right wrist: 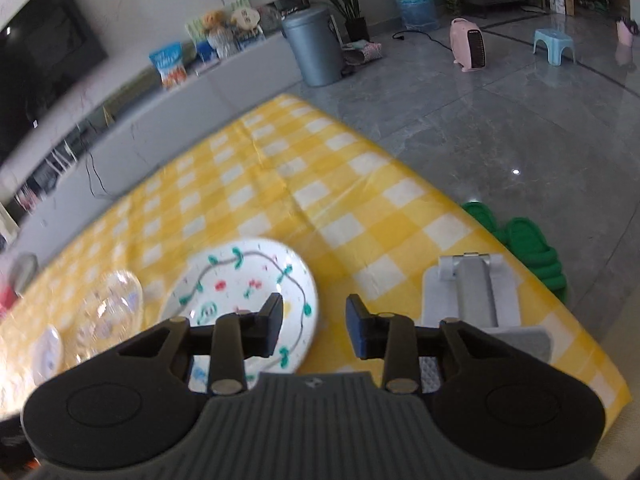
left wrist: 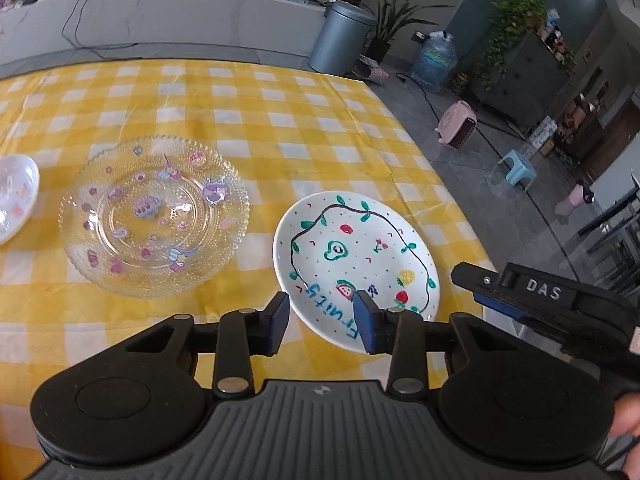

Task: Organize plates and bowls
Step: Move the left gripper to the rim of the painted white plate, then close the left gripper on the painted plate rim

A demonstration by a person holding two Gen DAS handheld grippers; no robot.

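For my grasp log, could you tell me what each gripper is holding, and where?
Nothing is held: the left gripper and right gripper are both open above the fruit plate.

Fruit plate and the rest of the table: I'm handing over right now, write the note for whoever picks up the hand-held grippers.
Left hand-held gripper: open, empty, poised at the near rim of the white fruit plate.
Right hand-held gripper: open, empty, over the same plate's right edge; no contact visible.
Layout on the yellow checked tablecloth: clear glass plate left of the fruit plate, apart from it; a small white dish further left, partly out of frame. A grey stand sits to the right of the fruit plate.
Done: nothing stacked.
Left: gather all the plates and dishes into order.
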